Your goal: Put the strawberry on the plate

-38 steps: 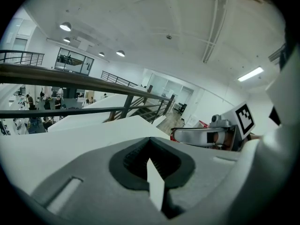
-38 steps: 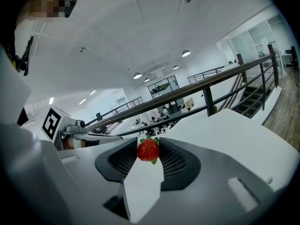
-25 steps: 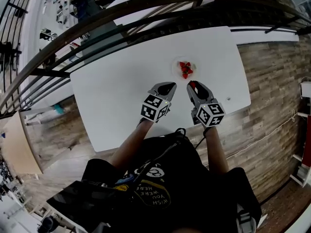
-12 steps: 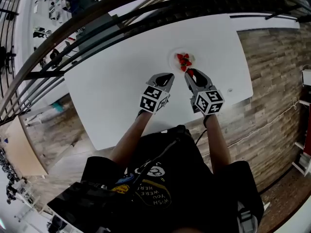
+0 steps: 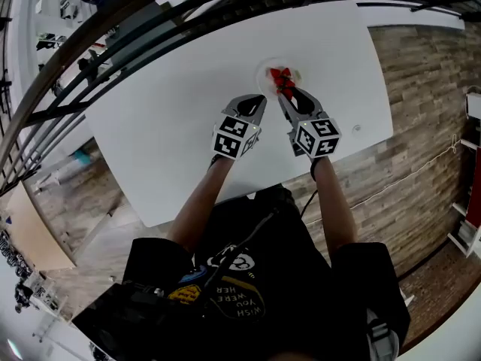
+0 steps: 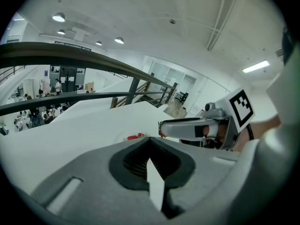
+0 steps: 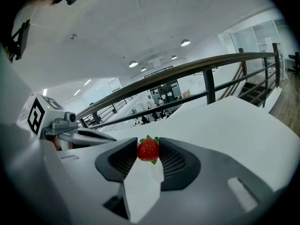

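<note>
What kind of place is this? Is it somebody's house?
Probably not. It looks like an upstairs balcony in a big office hall: a railing runs past the white table, and beyond it people stand among desks on what seems a lower floor.

Table: a white rectangular tabletop (image 5: 165,126) that fills the middle of the head view.
Mark: a small grey round spot (image 5: 356,128) near the table's right edge.
Railing: a dark metal railing with a curved handrail (image 6: 70,51), just beyond the table's far side.
Floor: grey-brown wood planks (image 5: 421,111), right of the table.
Board: a pale beige panel (image 5: 26,232), at the left edge.
Lamps: round ceiling lights (image 6: 58,17), lit.
Background: small, distant figures of people (image 6: 33,111) beyond the railing.
</note>
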Tool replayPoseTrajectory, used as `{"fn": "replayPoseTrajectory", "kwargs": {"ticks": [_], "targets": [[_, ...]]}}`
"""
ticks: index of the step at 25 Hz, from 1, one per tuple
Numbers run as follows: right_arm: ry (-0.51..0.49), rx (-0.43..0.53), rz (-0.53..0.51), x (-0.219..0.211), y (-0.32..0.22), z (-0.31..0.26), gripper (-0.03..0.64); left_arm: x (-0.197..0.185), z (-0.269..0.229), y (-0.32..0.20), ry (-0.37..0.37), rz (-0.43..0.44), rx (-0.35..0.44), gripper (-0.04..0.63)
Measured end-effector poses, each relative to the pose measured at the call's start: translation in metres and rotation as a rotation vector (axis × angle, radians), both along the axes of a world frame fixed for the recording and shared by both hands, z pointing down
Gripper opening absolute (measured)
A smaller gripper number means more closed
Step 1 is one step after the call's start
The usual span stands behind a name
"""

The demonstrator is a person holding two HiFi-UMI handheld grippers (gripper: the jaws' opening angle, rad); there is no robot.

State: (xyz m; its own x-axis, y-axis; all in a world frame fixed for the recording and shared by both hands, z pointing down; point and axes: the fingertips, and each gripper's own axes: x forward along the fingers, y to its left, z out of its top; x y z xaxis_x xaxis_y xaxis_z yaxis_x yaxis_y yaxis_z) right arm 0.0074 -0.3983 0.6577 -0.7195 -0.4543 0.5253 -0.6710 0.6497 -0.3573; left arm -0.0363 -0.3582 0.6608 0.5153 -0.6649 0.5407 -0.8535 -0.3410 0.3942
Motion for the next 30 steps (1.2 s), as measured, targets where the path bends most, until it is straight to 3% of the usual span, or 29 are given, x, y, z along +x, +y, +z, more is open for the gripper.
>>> {"fn": "replayPoseTrajectory", "kwargs": {"ticks": [5,13,25,30], "targets": [[0.057,-0.009,-0.031,-0.011,-0.003,0.029,0.147,-0.004,0.017,-0.004,-0.002,0.002,-0.022,0.002],[0.109,-0.121,-0.031,-0.026,-0.004,0.079,0.147,-0.015,0.041,-0.001,0.027,-0.029,-0.062,0.002],[0.327,-0.007,-0.123,-0.042,-0.003,0.112,0.147,-0.01,0.068,0.026,0.084,-0.03,-0.152,0.002],[0.402,0.008,-0.084,-0.038,-0.01,0.115,0.153,-0.006,0.068,0.034,0.104,-0.011,-0.175,0.002]]}}
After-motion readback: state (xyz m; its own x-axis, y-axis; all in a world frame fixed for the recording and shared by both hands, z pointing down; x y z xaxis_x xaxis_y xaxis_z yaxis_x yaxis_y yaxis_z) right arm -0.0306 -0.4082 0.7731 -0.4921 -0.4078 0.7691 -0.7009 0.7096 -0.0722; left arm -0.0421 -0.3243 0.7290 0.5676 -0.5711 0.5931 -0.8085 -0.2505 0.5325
